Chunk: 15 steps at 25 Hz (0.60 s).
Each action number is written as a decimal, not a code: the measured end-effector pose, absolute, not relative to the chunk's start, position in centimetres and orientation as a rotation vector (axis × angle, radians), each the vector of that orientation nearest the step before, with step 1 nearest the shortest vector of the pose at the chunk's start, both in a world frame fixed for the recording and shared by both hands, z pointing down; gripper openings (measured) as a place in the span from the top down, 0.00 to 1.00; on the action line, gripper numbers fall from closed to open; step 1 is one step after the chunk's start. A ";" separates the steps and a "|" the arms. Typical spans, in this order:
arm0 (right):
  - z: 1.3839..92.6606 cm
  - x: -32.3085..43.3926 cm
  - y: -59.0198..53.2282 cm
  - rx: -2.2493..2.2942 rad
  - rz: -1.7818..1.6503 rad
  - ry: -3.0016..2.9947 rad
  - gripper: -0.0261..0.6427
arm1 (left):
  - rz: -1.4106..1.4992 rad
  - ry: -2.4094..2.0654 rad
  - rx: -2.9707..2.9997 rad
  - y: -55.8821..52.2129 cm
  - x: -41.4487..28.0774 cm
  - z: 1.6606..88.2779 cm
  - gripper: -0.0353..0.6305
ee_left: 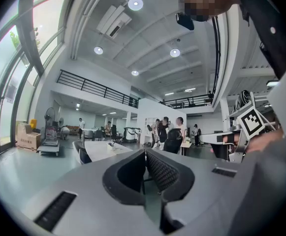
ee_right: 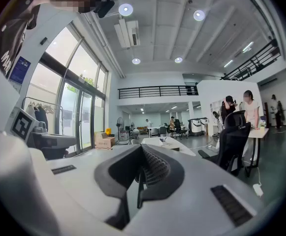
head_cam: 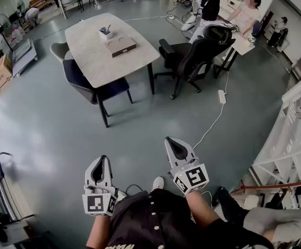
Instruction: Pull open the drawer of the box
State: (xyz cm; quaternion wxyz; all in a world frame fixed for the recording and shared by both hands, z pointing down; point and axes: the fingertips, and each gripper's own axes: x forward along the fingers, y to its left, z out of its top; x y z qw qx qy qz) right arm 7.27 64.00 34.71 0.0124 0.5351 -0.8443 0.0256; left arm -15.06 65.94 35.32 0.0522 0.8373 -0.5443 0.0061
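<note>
Table [head_cam: 88,40] stands well ahead; box [head_cam: 120,46] lies flat on it, forward and a little left of both tongs, well apart. Left gripper [head_cam: 102,160] and right gripper [head_cam: 170,140] level, jaws together, nothing between; neither clearly nearer
</note>
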 end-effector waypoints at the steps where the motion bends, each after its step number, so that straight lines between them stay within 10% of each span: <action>1: 34.7 7.3 63.9 1.669 0.078 -2.632 0.97 | 0.017 -1.655 2.549 65.9 -15.0 35.3 0.92; 15: 34.7 9.0 63.7 1.661 0.117 -2.682 0.97 | 0.027 -1.666 2.549 65.7 -13.3 35.0 0.92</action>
